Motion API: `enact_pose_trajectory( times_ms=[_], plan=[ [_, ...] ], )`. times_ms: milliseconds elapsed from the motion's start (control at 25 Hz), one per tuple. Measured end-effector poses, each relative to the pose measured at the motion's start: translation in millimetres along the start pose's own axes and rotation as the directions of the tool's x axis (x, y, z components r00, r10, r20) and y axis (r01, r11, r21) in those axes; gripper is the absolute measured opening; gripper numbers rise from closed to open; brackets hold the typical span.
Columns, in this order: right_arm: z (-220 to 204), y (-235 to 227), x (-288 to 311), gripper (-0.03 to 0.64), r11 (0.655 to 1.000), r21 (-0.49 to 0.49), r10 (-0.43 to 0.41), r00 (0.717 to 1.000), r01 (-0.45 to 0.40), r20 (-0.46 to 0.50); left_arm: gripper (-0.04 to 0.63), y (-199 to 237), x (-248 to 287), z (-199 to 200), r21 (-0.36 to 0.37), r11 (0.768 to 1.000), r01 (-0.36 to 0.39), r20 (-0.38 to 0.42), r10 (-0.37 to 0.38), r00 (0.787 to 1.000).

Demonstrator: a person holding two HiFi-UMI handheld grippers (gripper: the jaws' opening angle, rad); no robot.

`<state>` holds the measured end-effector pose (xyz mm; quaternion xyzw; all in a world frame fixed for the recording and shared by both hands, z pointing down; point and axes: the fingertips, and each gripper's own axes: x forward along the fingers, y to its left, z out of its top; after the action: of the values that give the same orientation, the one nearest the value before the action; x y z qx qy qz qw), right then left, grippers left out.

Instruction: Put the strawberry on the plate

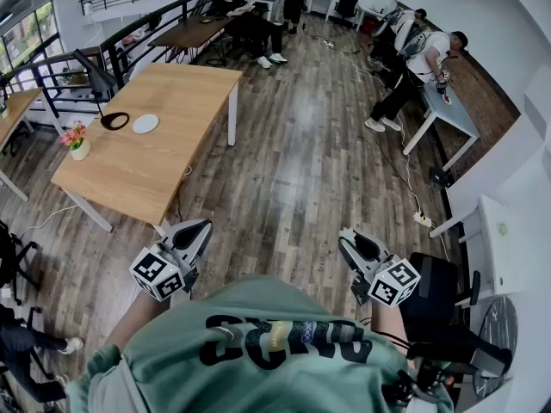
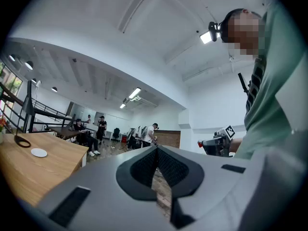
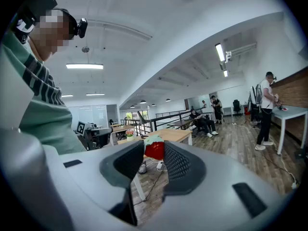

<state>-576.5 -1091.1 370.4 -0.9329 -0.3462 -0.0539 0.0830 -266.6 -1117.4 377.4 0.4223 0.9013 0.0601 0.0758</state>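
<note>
Green shirt [image 1: 258,342] is closest, with 2 claws held up by the chest. The right claw [image 1: 349,237] pinches the red strawberry [image 3: 155,150] so it won't drop. The left claw [image 1: 201,229] is closed and empty. The white plate [image 1: 145,123] sits far off on the wooden table [image 1: 181,162].

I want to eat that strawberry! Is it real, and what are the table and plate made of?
The strawberry looks like a toy, maybe plastic or foam: flat even red, pale-green top. The table looks like wood: light grain, matte. The plate is smooth and white, ceramic or plastic; too small to tell.
</note>
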Motion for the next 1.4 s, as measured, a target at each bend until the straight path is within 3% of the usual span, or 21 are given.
enact_pose_trajectory(
  times_ms=[640,960,1200,1400],
  plan=[
    [11.4,41.7,63.4,0.135,1.0,-0.013,-0.012,1.0,0.012,-0.019,0.003,63.5,-31.4,7.9,-0.032,0.999,0.041,-0.007,-0.042,0.999],
    [9.5,55.3,108.6,0.135,1.0,0.005,0.015,0.999,-0.015,-0.032,0.003,105.1,-46.4,-8.6,-0.098,0.995,0.032,-0.024,-0.034,0.999],
    [7.6,43.4,131.3,0.135,0.999,0.047,0.018,0.999,-0.016,-0.047,0.003,119.5,-37.7,-24.6,-0.135,0.99,0.032,-0.051,-0.039,0.998],
    [6.2,15.0,144.4,0.135,0.996,0.06,0.069,0.996,-0.065,-0.051,0.003,123.7,-7.5,-29.7,-0.141,0.99,0.013,-0.067,-0.023,0.998]
  ],
)
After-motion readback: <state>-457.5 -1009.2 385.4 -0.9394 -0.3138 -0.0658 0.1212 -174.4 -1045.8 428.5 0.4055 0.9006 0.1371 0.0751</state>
